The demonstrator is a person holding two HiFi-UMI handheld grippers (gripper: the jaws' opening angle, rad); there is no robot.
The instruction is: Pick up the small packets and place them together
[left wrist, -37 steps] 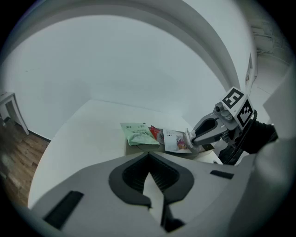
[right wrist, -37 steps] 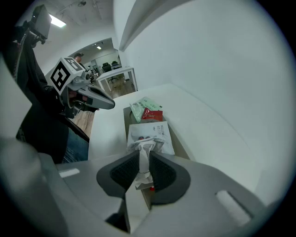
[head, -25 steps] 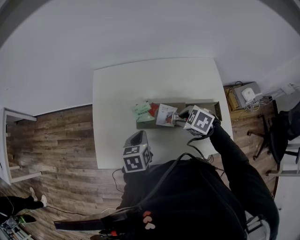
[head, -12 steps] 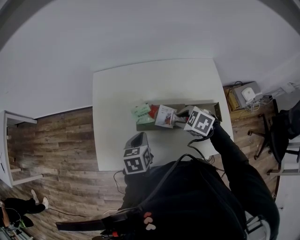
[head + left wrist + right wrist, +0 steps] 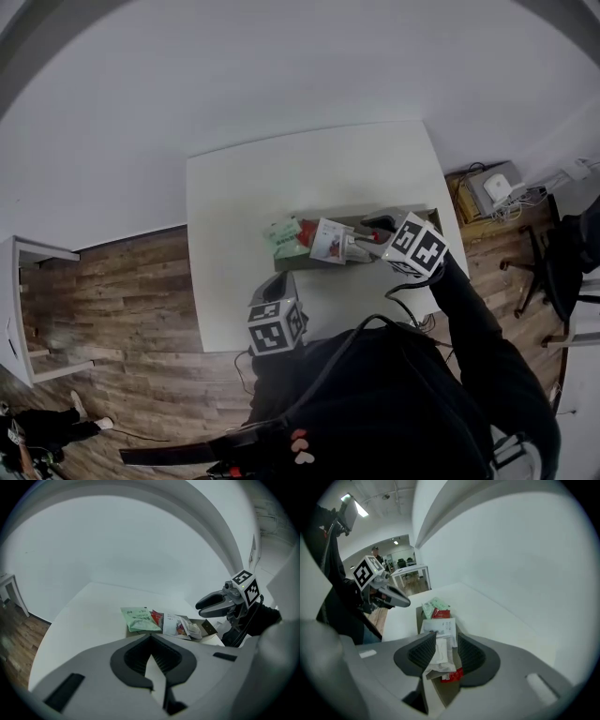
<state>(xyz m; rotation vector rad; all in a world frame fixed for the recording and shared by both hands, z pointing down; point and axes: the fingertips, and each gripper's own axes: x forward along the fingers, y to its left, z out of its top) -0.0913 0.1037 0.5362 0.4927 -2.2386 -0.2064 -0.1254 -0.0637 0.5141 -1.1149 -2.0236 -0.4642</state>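
Note:
An olive cardboard tray on the white table holds the packets side by side: a green one, a red one and a white one. My right gripper hovers over the tray's right part. Its jaws have just been opening and stand open; in the right gripper view a crumpled white packet and a red packet lie loose below the gap, untouched by the pads. My left gripper stays at the table's near edge, shut and empty.
The tray's right end holds no packet. Wooden floor lies left of the table. A low stand with a white device and an office chair are on the right, a white shelf on the far left.
My right gripper has lifted and drawn back to the right, its jaws widening off the white packet, which stays in the tray. The left gripper has kept still.

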